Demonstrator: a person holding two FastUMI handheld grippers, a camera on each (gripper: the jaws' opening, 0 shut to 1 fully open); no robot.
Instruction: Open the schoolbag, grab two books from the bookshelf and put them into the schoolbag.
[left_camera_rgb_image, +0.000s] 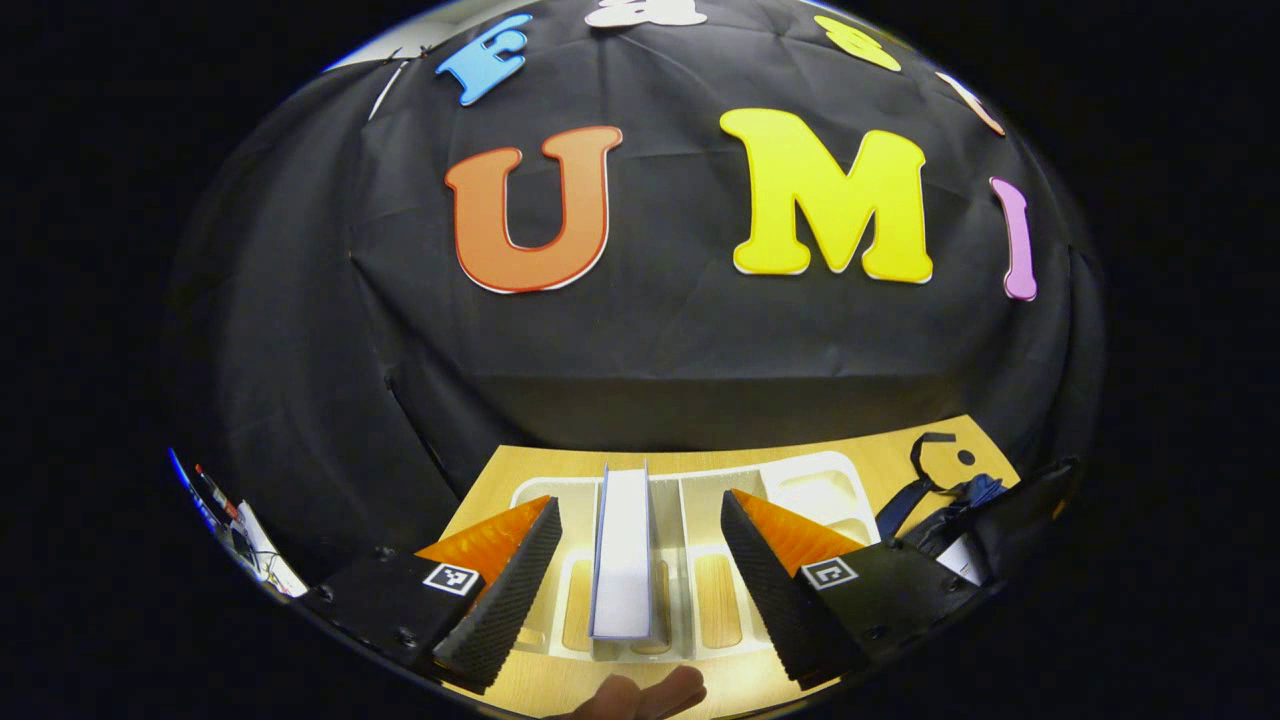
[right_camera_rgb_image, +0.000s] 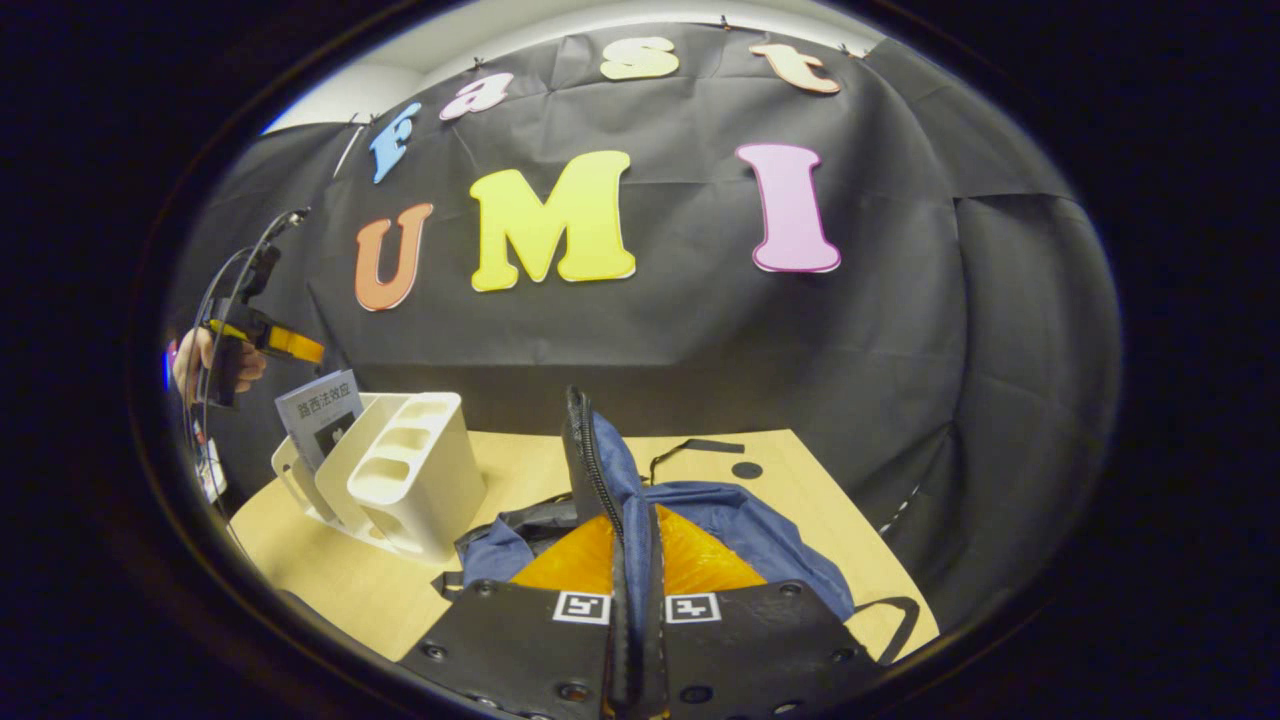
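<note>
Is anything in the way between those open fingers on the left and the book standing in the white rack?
Nothing visible. In the left gripper view the left gripper is open, and the book stands upright in the white rack, in the gap between the fingers. Only the rack's dividers flank it. The right gripper pinches the schoolbag's edge.

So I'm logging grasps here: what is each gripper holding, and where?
The right gripper pinches the schoolbag by its zippered opening edge. The left gripper is open astride the book, holding nothing.
</note>
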